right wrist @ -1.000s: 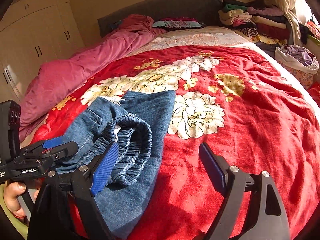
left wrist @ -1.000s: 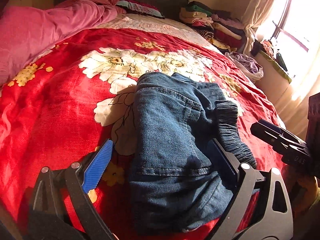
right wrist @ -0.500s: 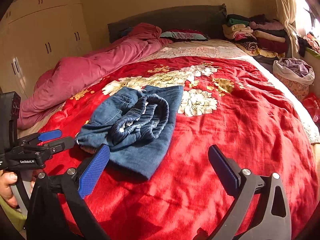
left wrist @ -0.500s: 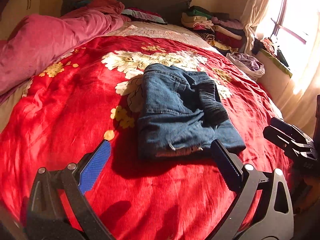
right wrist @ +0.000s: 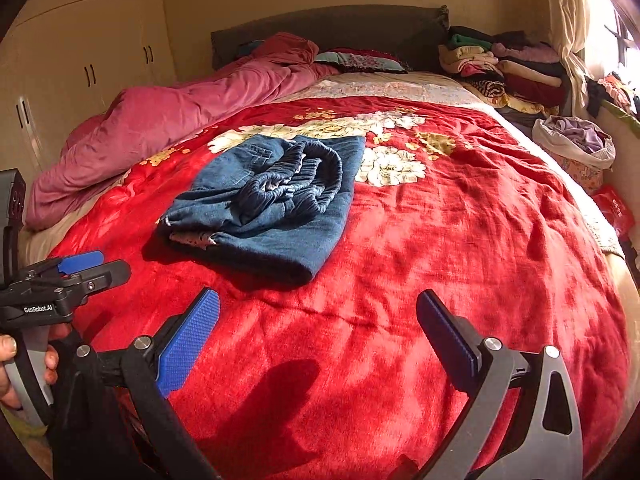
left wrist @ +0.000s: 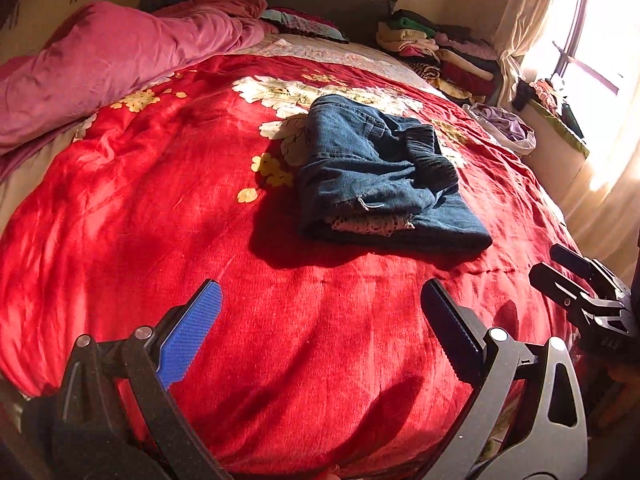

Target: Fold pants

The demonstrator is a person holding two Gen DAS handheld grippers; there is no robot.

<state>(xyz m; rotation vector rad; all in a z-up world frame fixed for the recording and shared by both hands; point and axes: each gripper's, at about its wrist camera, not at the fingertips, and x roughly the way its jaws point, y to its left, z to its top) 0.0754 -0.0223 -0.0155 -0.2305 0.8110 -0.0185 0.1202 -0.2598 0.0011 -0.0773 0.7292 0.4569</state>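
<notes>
Between the spread fingers of the left gripper [left wrist: 320,328] shows only plush red pile; one finger carries a blue pad [left wrist: 190,336] with a fine cross-hatched grain, the other a dark ridged pad, both on black angular metal links. The right gripper [right wrist: 318,334] has the same build, and its jaws also stand wide apart with nothing between them. Both tools hang over the near end of the bed, apart from the cloth. The left hand [right wrist: 8,364] shows at the edge of the right wrist view, curled round a grey handle.

Beyond the fingertips lies the red fleece blanket with big cream flowers [left wrist: 160,208], rumpled into soft creases. On its middle rests the pair of blue denim pants [left wrist: 372,176], folded into a thick, roughly rectangular bundle; the gathered elastic waistband bunches on top, and a pale speckled lining peeps from the near edge. Farther off, a crumpled pink quilt [left wrist: 100,60] runs along one side, and a stack of folded clothes [right wrist: 508,68] sits beside the dark padded headboard [right wrist: 340,28]. A cream wardrobe [right wrist: 80,40] stands past the quilt.
</notes>
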